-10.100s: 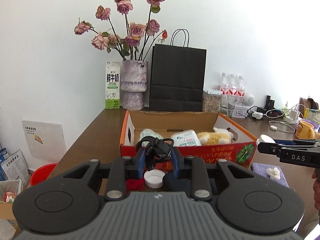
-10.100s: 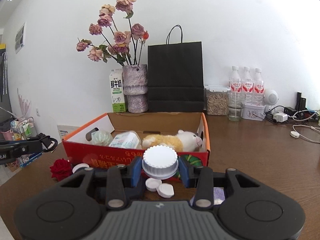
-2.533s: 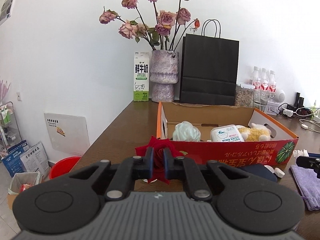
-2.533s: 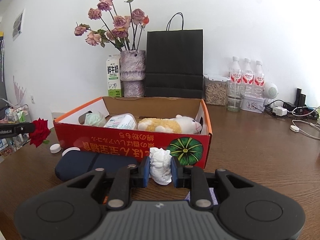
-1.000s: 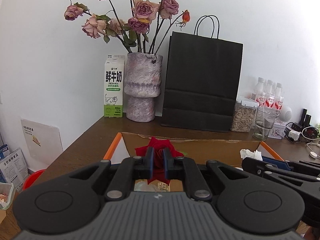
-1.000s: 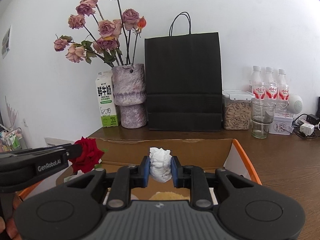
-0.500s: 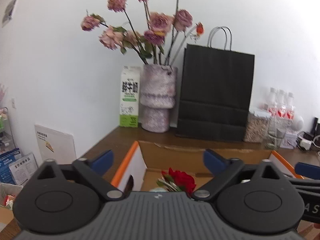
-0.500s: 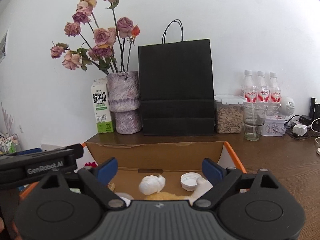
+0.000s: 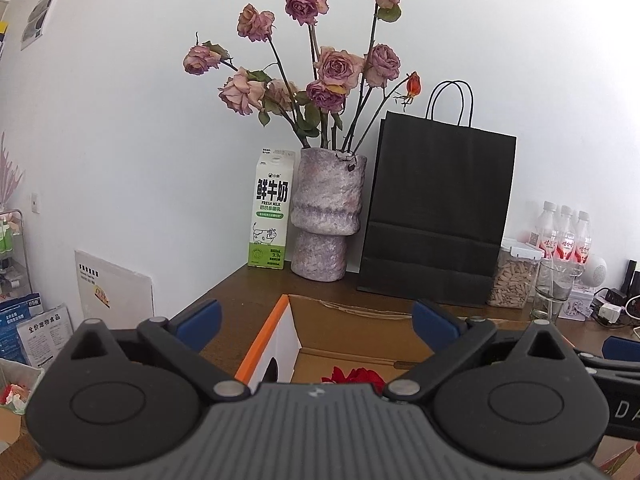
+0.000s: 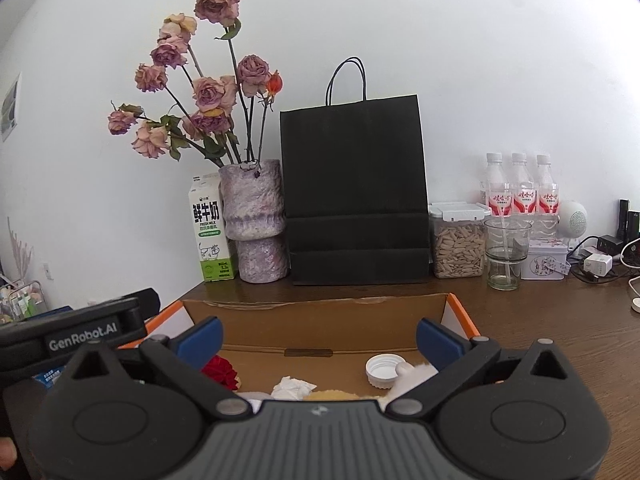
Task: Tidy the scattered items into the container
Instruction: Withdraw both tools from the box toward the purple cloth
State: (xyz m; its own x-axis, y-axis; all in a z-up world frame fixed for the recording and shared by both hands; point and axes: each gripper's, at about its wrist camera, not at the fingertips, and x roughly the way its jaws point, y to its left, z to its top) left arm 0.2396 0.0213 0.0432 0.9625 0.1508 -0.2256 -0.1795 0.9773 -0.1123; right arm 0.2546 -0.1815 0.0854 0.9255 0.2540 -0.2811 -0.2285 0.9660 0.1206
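The cardboard box with an orange rim (image 9: pixel 280 314) (image 10: pixel 320 322) lies just below both grippers. My left gripper (image 9: pixel 316 322) stands wide open over the box's left end with nothing between its fingers. A red rose (image 9: pixel 354 376) (image 10: pixel 220 372) lies loose inside the box under it. My right gripper (image 10: pixel 319 340) has its jaws opening wide, also with nothing between them. Below it in the box lie a crumpled white tissue (image 10: pixel 290 386), a white bottle cap (image 10: pixel 382 370) and part of a plush toy (image 10: pixel 412 372). The gripper bodies hide the front of the box.
Behind the box, along the wall, stand a milk carton (image 9: pixel 270 212), a vase of dried roses (image 9: pixel 326 216) and a black paper bag (image 9: pixel 436 216). To the right are a seed jar (image 10: pixel 458 240), a glass (image 10: pixel 506 254), bottles (image 10: pixel 520 192) and cables (image 10: pixel 600 256).
Both grippers went from shut to wide open. The rose dropped out of the left one and the tissue out of the right one, and both now lie in the box.
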